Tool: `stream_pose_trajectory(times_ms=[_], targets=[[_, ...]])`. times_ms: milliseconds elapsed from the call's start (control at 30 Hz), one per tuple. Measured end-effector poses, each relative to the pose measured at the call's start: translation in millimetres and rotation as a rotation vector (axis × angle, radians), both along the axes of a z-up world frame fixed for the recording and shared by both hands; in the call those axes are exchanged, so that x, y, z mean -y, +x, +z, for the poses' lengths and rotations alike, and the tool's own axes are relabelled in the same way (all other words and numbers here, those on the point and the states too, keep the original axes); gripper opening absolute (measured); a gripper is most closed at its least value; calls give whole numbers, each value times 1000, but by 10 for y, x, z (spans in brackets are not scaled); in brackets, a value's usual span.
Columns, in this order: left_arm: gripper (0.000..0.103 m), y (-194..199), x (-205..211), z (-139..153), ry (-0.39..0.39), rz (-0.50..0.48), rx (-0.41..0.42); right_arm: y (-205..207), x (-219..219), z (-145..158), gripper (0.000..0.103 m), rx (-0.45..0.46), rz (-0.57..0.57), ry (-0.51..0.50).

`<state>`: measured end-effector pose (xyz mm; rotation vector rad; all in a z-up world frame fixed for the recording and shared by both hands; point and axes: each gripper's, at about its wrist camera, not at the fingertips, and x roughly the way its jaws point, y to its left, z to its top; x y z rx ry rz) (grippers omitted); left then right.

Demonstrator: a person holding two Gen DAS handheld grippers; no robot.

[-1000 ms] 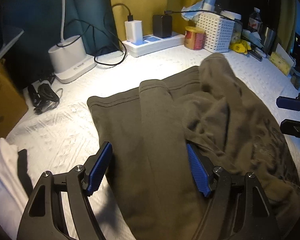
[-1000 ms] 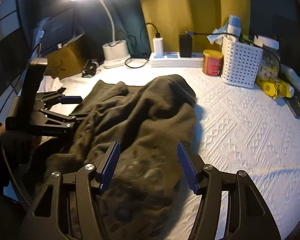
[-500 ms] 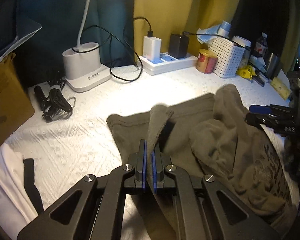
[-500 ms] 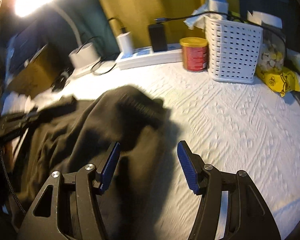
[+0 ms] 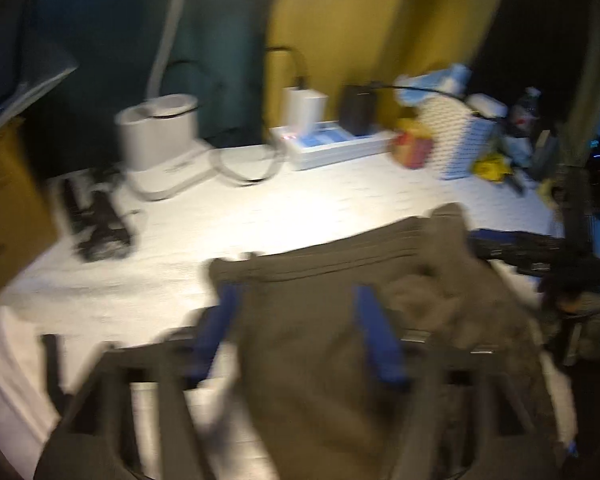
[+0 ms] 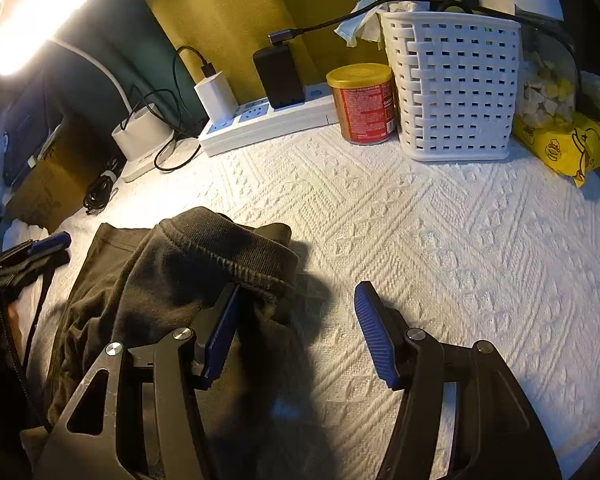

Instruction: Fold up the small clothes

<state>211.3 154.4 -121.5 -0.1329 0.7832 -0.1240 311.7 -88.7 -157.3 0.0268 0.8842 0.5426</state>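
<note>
the olive-brown cotton garment (image 6: pixel 148 280) lay crumpled on the white textured bedspread (image 6: pixel 440 248), its ribbed hem (image 6: pixel 236 252) humped up near the middle. the left gripper (image 5: pixel 296 312), badly blurred in its own view, had its blue-padded jaws spread; they had just been opening, with the garment's cloth (image 5: pixel 300 340) lying between and under them and not pinched. in the right wrist view that gripper (image 6: pixel 48 242) showed at the far left edge, beside the garment's edge. the right gripper (image 6: pixel 300 304) had its jaws spread wide as well: its left blue pad (image 6: pixel 220 332) sat right against the ribbed hem, while the other pad (image 6: pixel 374 332) stood over bare bedspread, nothing clamped between them. along the back stood a white power strip (image 6: pixel 268 120) with a white charger (image 6: pixel 216 96) and a black adapter (image 6: pixel 278 74) plugged in, a red tin with a gold lid (image 6: pixel 364 104), a white woven plastic basket (image 6: pixel 452 88), a yellow printed packet (image 6: pixel 564 148) and a white lamp base (image 6: pixel 140 136) under the glowing lamp head (image 6: pixel 32 20).
</note>
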Motion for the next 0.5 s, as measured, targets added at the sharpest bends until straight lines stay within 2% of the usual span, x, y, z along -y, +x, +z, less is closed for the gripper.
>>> stream_pose_trajectory(times_ms=[100,167,200,233,267,300,333,367,400,467,500], targets=[[70,79,203,-86,-26,-96,-31,-18,23,16,63,-2,5,11],[67,145,327,-197,23,-128,-53,-21,35,22,62,-9,12,34],[47,200,356,-296,35,-136,-90,-21,35,21,62,-14,17,46],[36,224,354,-346,37,-133,-111,-19,28,17,61,-19,23,56],[30,211,350,-338,50,-128,-79,-19,18,11,60,-24,29,63],[12,219,339,-337,54,-135,-87,-5,3,-14,60,-38,41,76],[10,213,321,-312,49,-139,-86,1,-10,-18,59,-33,43,85],[7,187,298,-273,37,-135,-74,16,-20,-18,48,-33,38,88],[6,146,275,-223,32,-128,-58,36,-34,-13,28,-38,43,100],[5,60,236,-80,37,-104,-10,84,-66,-3,16,-44,41,116],[5,26,213,-21,37,-95,9,96,-79,20,13,-34,44,123]])
